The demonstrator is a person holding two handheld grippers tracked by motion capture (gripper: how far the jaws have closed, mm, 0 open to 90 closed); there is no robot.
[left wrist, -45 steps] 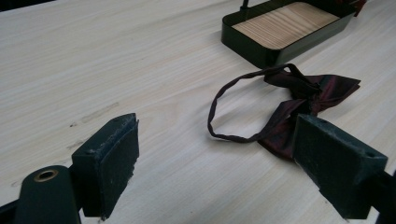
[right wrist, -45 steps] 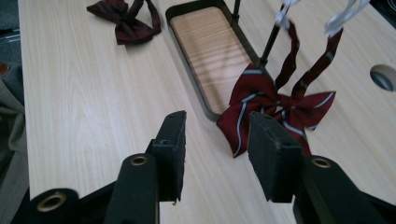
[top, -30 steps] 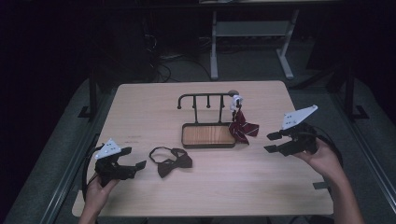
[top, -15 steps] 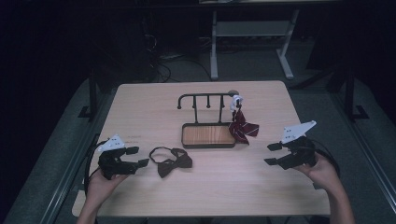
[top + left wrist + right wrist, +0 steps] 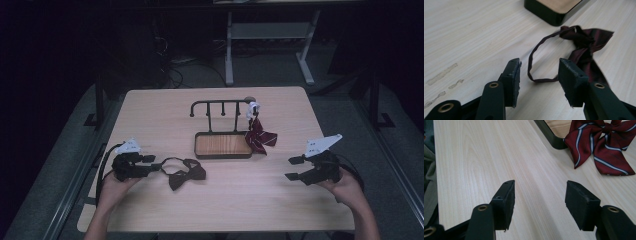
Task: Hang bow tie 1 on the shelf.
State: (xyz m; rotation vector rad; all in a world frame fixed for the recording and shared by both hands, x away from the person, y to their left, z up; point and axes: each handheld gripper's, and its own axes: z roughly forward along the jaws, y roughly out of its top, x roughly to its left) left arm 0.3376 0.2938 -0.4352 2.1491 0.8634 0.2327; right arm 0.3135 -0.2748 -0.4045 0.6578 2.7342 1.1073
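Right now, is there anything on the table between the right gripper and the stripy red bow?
No. In the right gripper view, only bare wooden table lies between the open right gripper and the striped bow.

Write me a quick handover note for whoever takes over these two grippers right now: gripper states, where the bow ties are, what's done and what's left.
Left gripper: jaws have just been closing around the strap loop of the dark bow tie, not yet pinching it; the tie lies flat on the table.
Right gripper: open, holding nothing, low over bare table right of the rack.
Done: striped red bow tie hangs from the right end of the hook rack, draping beside its wooden tray.
Left: grip the dark tie's strap, lift it, probably hang it on a free hook.
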